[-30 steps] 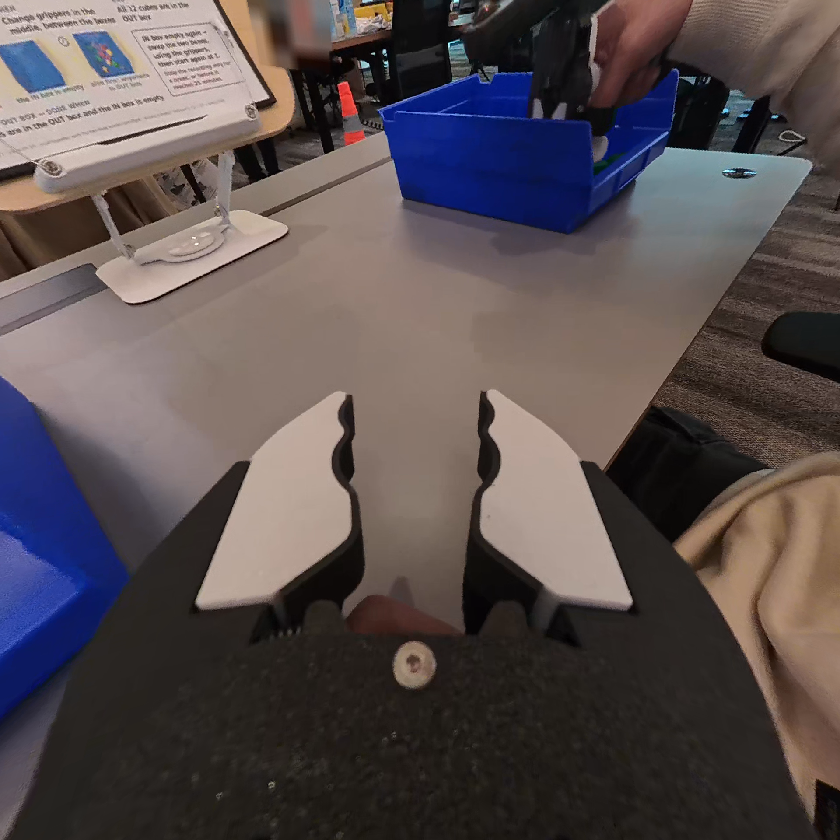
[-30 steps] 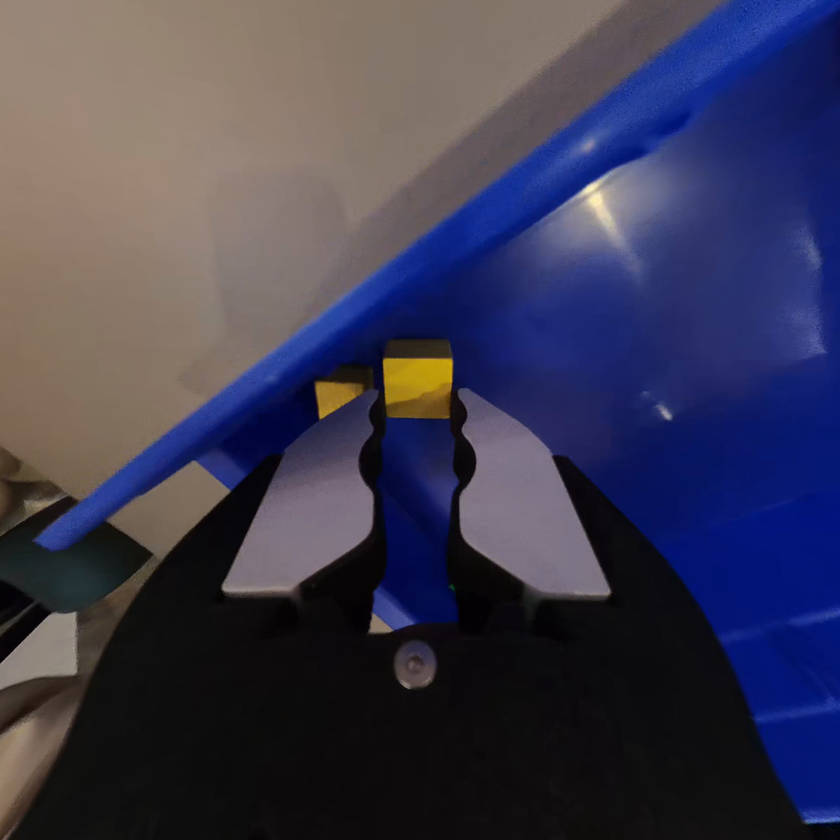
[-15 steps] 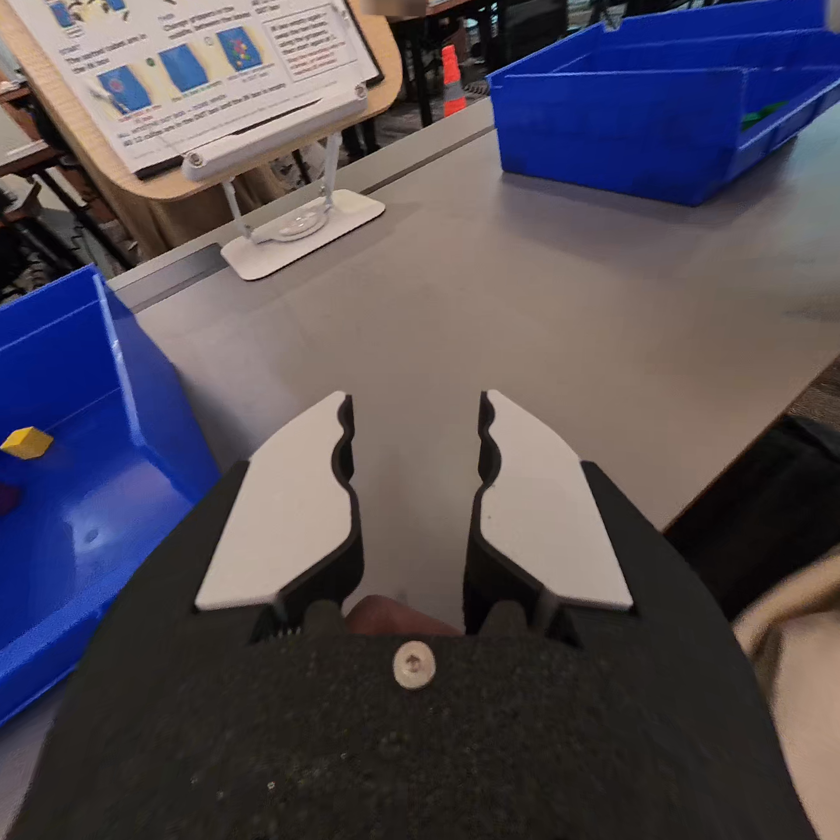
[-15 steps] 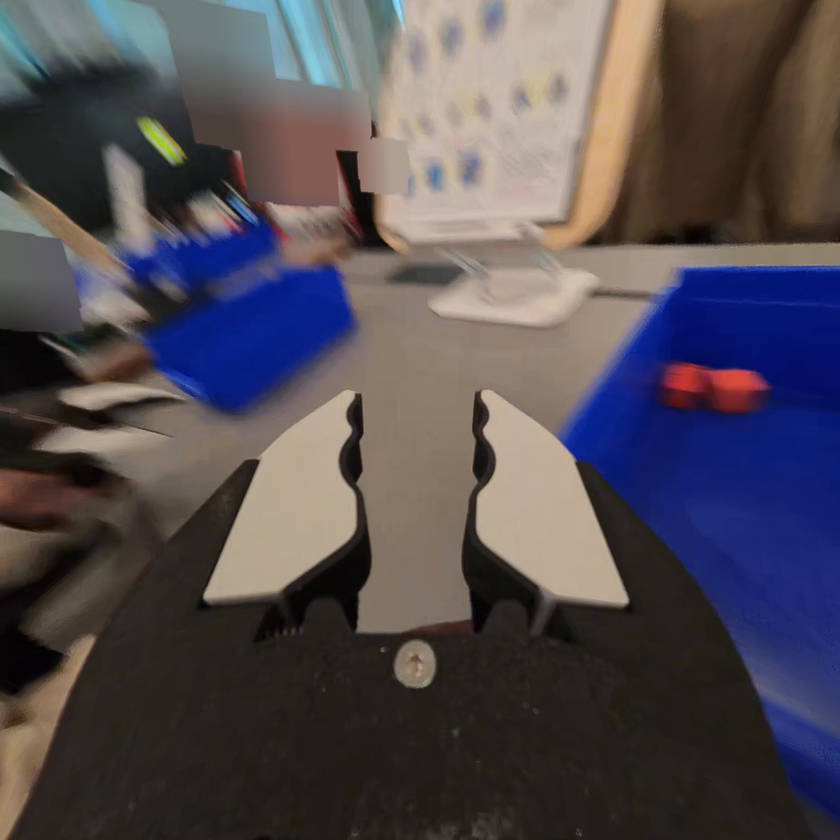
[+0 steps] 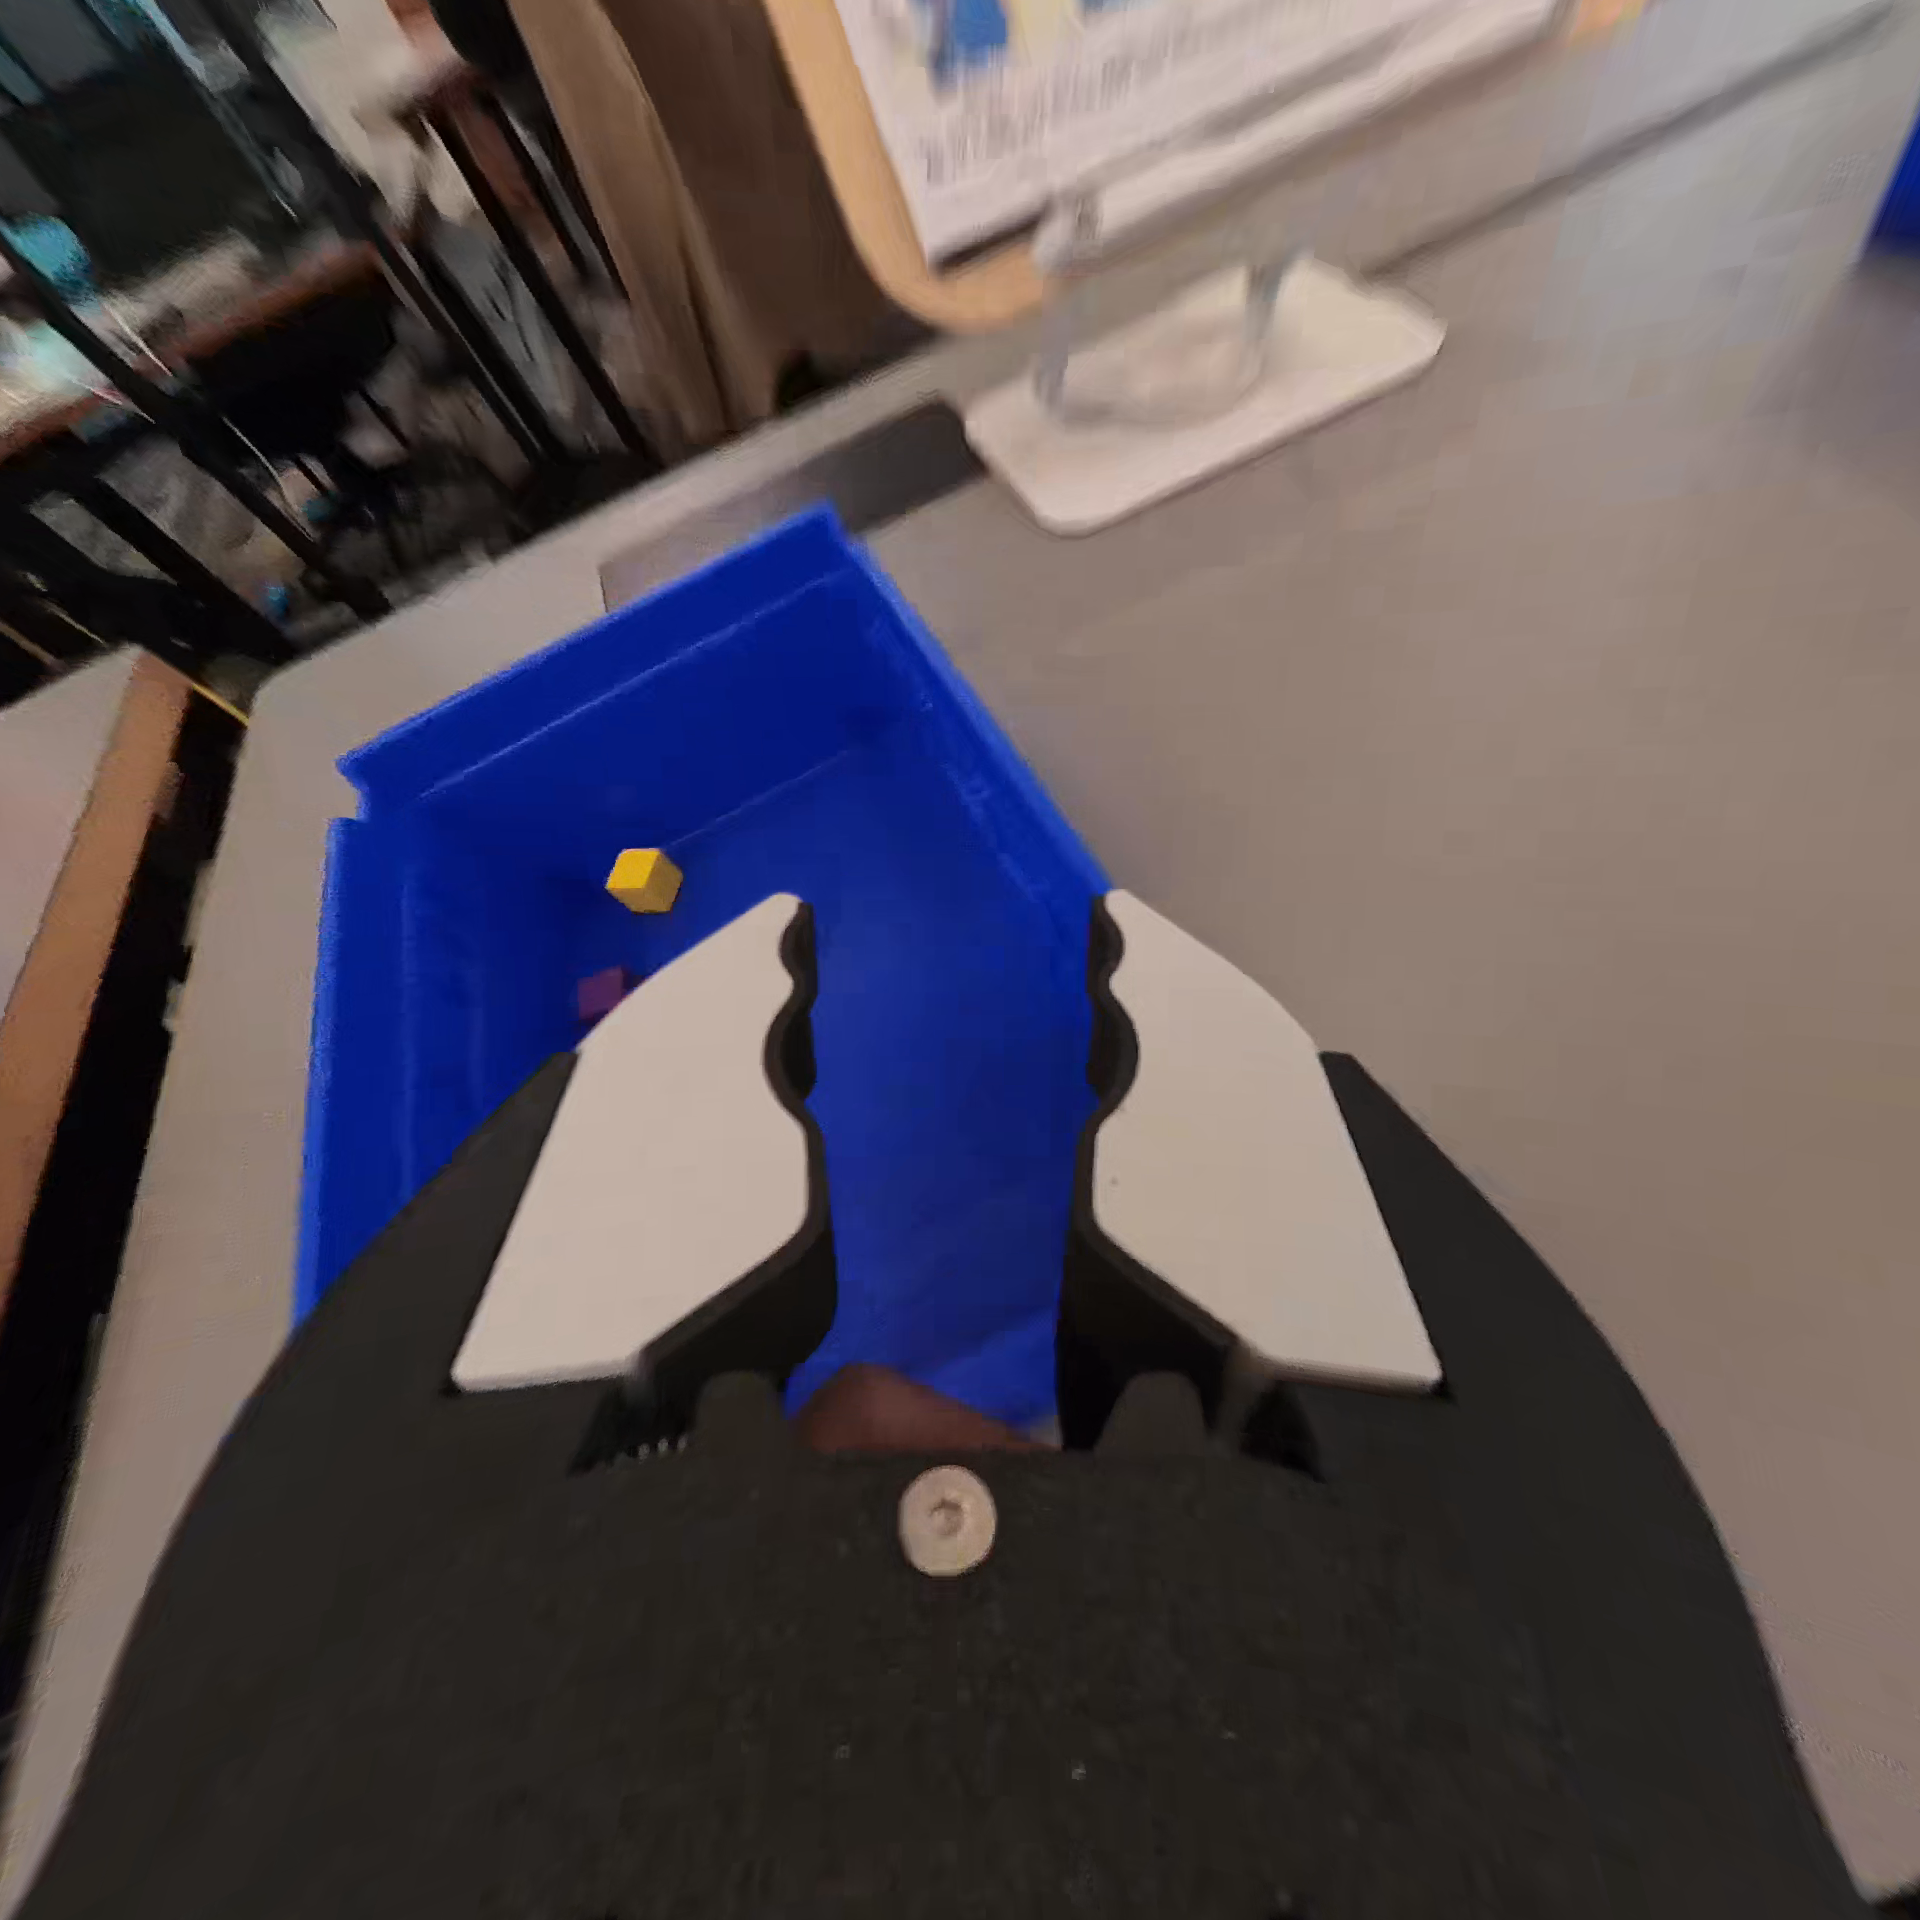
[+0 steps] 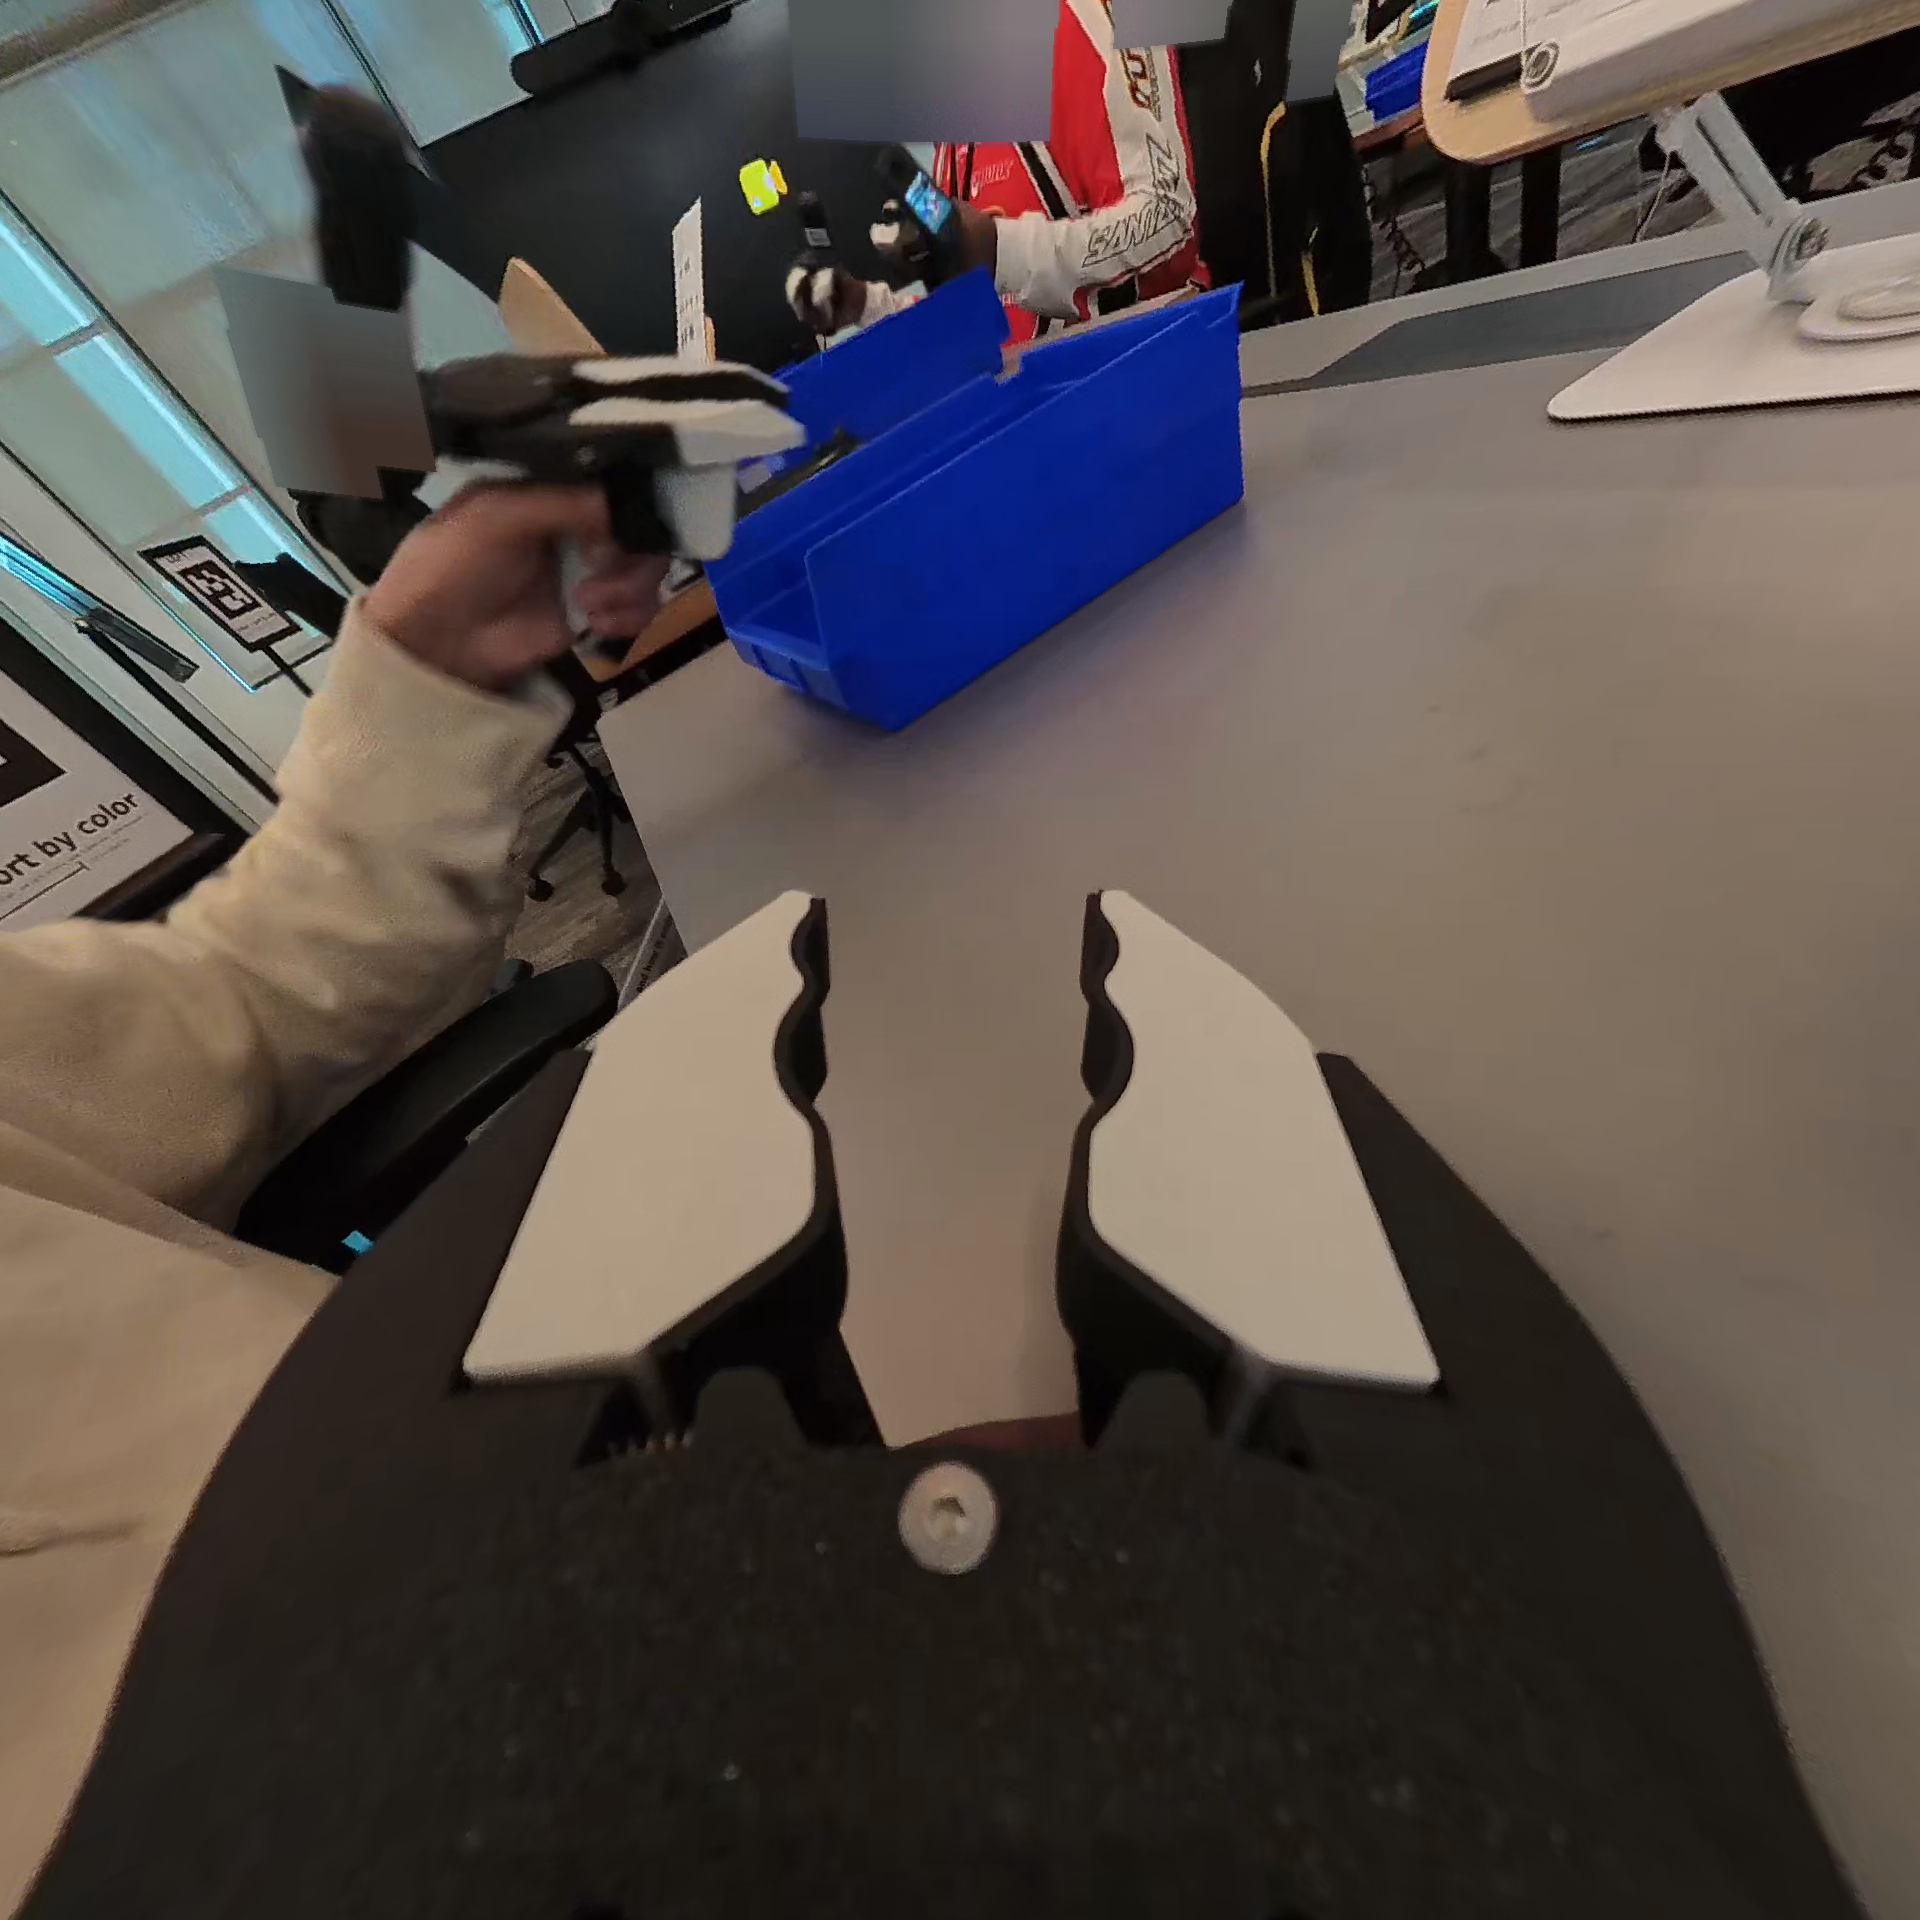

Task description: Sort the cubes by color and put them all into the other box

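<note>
- Left gripper [image 5: 945,920] hangs over the blue box [image 5: 940,727], jaws apart, empty.
- Yellow cube [image 5: 644,880] and purple cube [image 5: 603,994] lie inside.
- Right gripper [image 6: 951,914] gapes empty above the table [image 6: 1455,831].

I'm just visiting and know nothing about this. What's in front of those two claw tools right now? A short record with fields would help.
Left gripper: open, empty, aimed into the blue box
Box contents in view: yellow cube; purple cube, partly hidden by a finger
Right gripper: open, empty, over the bare grey table
Also on table: white stand holding a printed sheet
Holder: hand in a cream sleeve gripping the left tool
</note>
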`<state>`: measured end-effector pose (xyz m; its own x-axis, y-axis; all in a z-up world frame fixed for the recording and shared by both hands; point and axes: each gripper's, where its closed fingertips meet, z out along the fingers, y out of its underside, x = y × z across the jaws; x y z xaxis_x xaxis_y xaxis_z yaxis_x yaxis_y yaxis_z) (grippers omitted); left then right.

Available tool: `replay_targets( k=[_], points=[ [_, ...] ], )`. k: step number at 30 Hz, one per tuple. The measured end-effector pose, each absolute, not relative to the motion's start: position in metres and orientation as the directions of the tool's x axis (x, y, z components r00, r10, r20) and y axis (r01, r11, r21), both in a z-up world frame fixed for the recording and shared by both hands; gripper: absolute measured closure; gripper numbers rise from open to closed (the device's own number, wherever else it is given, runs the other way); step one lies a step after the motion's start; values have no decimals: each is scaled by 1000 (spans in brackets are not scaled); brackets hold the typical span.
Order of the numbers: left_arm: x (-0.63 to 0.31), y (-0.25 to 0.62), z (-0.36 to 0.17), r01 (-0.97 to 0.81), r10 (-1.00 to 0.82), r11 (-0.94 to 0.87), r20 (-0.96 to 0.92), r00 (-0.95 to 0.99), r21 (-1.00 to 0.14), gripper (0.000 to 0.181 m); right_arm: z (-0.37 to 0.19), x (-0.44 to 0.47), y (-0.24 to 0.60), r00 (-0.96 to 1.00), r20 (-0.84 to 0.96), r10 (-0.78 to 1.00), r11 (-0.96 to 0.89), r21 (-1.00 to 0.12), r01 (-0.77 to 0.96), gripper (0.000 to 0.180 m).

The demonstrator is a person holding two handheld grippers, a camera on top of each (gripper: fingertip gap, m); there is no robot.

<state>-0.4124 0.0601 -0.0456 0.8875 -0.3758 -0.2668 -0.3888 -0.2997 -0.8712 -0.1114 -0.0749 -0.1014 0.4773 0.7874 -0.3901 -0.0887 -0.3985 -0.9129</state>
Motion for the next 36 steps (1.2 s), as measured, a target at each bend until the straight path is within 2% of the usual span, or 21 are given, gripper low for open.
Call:
replay_targets(
  k=[2, 5, 9, 12, 16, 18, 19, 23, 25, 27, 31, 34, 36],
  points=[
    [-441, 106, -61, -462, -384, -429, -306, 871, -776, 128, -101, -110, -75, 467, -399, 789, -405, -910, -94, 133],
    [-494, 176, -84, -607, -370, -569, -487, 791, -555, 129, -97, -108, -77, 453, -403, 795, -405, -909, -98, 134],
    [-512, 220, -131, -627, -519, -717, -367, 772, -306, 130, -100, -104, -77, 482, -350, 803, -370, -927, -57, 135],
    [-519, 239, -153, -640, -558, -745, -349, 753, -189, 130, -101, -105, -79, 478, -347, 807, -369, -928, -50, 136],
    [-535, 253, -174, -592, -526, -801, -362, 770, -95, 133, -104, -105, -82, 464, -350, 814, -374, -926, -42, 136],
    [-539, 257, -181, -547, -487, -832, -348, 801, -96, 153, -105, -104, -82, 463, -349, 814, -375, -926, -39, 137],
    [-538, 258, -182, -529, -471, -842, -333, 817, -107, 157, -105, -103, -81, 461, -355, 813, -379, -924, -42, 137],
    [-531, 238, -181, -514, -483, -855, -253, 838, -70, 158, -104, -101, -78, 446, -393, 805, -407, -911, -68, 139],
    [-525, 225, -171, -525, -491, -844, -237, 838, -108, 158, -102, -99, -77, 439, -403, 803, -413, -907, -78, 140],
    [-513, 208, -153, -566, -522, -801, -235, 820, -195, 158, -101, -98, -76, 446, -398, 802, -406, -910, -82, 140],
    [-483, 163, -102, -614, -546, -628, -291, 785, -478, 158, -97, -93, -73, 453, -410, 792, -406, -907, -112, 140],
    [-446, 125, -43, -525, -520, -334, -311, 795, -783, 159, -92, -91, -69, 421, -481, 769, -451, -875, -175, 139],
    [-407, 85, -8, -406, -586, -118, -267, 765, -906, 159, -83, -94, -67, 343, -572, 745, -518, -820, -244, 138]
  ],
)
